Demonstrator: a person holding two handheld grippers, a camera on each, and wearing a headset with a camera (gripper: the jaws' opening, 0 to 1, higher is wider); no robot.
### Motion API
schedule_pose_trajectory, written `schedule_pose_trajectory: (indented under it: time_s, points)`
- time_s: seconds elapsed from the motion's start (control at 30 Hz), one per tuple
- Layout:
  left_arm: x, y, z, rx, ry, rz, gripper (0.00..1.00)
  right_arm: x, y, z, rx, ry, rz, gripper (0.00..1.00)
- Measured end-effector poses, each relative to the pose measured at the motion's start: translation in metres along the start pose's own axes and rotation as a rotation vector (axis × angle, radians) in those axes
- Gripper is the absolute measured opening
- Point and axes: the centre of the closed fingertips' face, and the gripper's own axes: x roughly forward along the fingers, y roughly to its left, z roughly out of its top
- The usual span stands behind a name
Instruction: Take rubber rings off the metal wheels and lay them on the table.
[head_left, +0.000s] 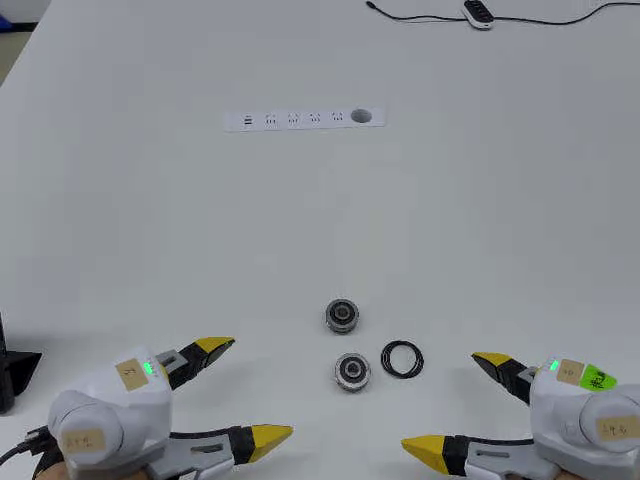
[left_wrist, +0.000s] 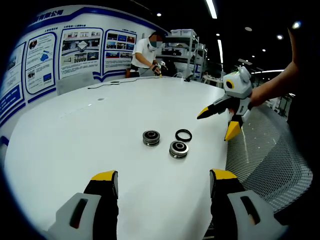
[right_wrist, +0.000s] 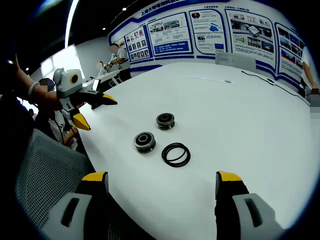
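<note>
The table (head_left: 150, 250) was smooth, matt white. The far metal wheel (head_left: 342, 315) and the near metal wheel (head_left: 352, 371) showed dull grey metal. The rubber rings (head_left: 402, 359) were matt black. The left gripper (head_left: 243, 391) and the right gripper (head_left: 455, 403) had glossy white plastic shells.

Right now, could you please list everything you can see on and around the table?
table: one, white, under everything
metal wheels: two, silver and dark, far one and near one, apart, between the tools
rubber rings: black, seemingly two overlapping, flat on the table right of the near wheel
power strip: one, white, mid-table farther back
small device: one, white and dark, on a black cable at the far edge
black object: one, left edge, cut off
wall posters: several, blue and white, behind the table
left tool: white, yellow tips, open
right tool: white, yellow tips, open
</note>
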Motion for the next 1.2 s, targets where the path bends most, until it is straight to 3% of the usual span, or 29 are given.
schedule_pose_trajectory:
  time_s: [0.37, 0.87, 1.2]
  points:
    - [-0.010, 0.001, -0.004, 0.007, 0.002, 0.023, 0.78, -0.003, 0.006, 0.002, -0.074, 0.002, -0.008, 0.97]
    - [-0.017, -0.002, -0.006, -0.013, -0.025, 0.043, 0.78, -0.006, 0.001, 0.014, -0.081, -0.013, -0.033, 0.97]
    - [-0.021, 0.000, -0.011, -0.017, -0.018, 0.054, 0.77, -0.005, 0.003, 0.011, -0.076, 0.001, -0.030, 0.97]
